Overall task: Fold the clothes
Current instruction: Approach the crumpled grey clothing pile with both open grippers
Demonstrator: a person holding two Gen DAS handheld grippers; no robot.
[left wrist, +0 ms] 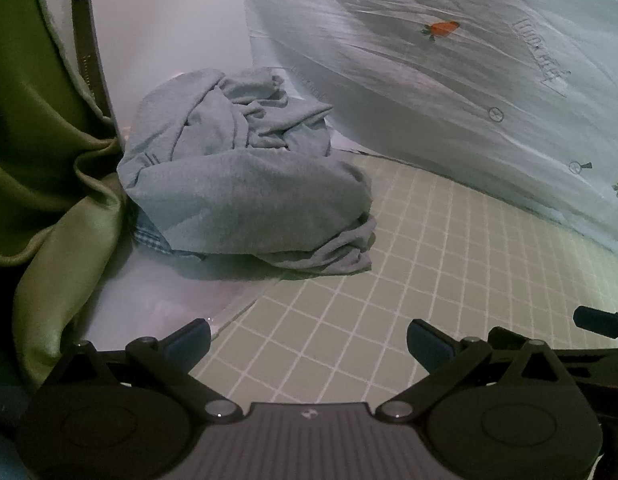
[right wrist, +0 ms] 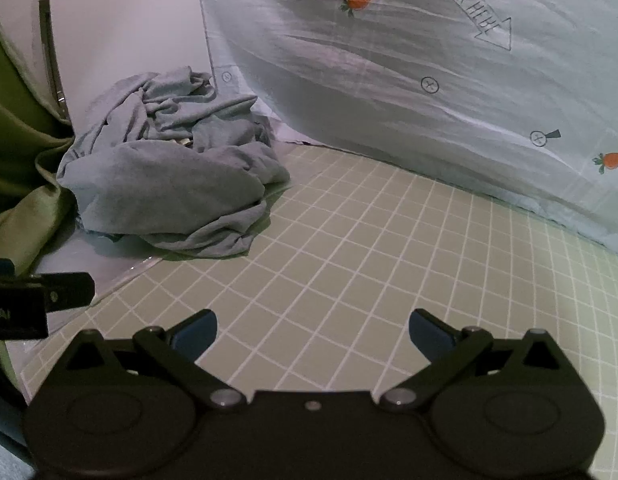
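Two grippers hang low over a pale green gridded mat [right wrist: 369,260], both with jaws spread wide and nothing between them: the left gripper [left wrist: 309,340] and the right gripper [right wrist: 313,332] sit side by side at the near edge, well apart from the clothes. One crumpled heap of grey-blue clothes [left wrist: 237,184] lies at the far left, partly on the mat's far-left corner and partly on a white sheet [left wrist: 149,300] beneath it, close against a white upright panel [left wrist: 169,20] and just beside a green curtain [left wrist: 49,140] that drapes down at the left. A scrap of checked fabric [left wrist: 151,238] peeks out from under the heap's left side; whether it is a separate garment cannot be told. To the right, a light blue bedsheet printed with carrots [right wrist: 429,80] falls down to the mat's far edge. Nothing looks folded, so the task seems to be at its very start, with the step in hand being the reach for a first garment. That next move likely calls for both grippers to travel forward and left, pinch one layer at the top of the heap, and draw it onto the bare mat to spread flat.
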